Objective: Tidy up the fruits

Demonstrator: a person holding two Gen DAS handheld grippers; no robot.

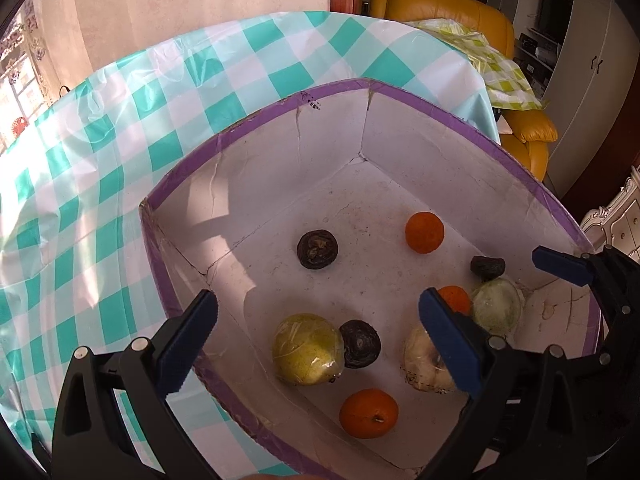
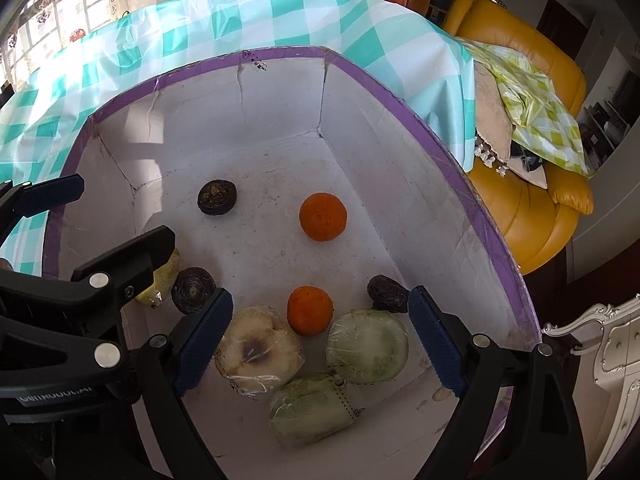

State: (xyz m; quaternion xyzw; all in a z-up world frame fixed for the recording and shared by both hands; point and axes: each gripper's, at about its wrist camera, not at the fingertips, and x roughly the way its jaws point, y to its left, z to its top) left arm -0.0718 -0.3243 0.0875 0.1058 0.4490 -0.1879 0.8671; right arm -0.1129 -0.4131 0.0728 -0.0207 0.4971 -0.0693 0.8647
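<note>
A white box with a purple rim [image 1: 256,118] [image 2: 280,53] stands on the checked tablecloth and holds several fruits. In the left wrist view I see a wrapped yellow pear [image 1: 308,349], three oranges [image 1: 424,232] [image 1: 369,413] [image 1: 454,298] and dark shrivelled fruits [image 1: 317,249] [image 1: 361,343]. In the right wrist view a wrapped cut pear [image 2: 258,354], a wrapped green half [image 2: 368,346] and a green piece [image 2: 308,408] lie near two oranges [image 2: 323,216] [image 2: 310,310]. My left gripper [image 1: 318,344] and right gripper [image 2: 320,340] hover open and empty above the box.
The table carries a teal and white checked cloth [image 1: 100,160]. A yellow armchair [image 2: 532,208] with a green checked cloth stands to the right. White ornate furniture [image 2: 612,344] is at the right edge. A window [image 2: 60,4] is at the far left.
</note>
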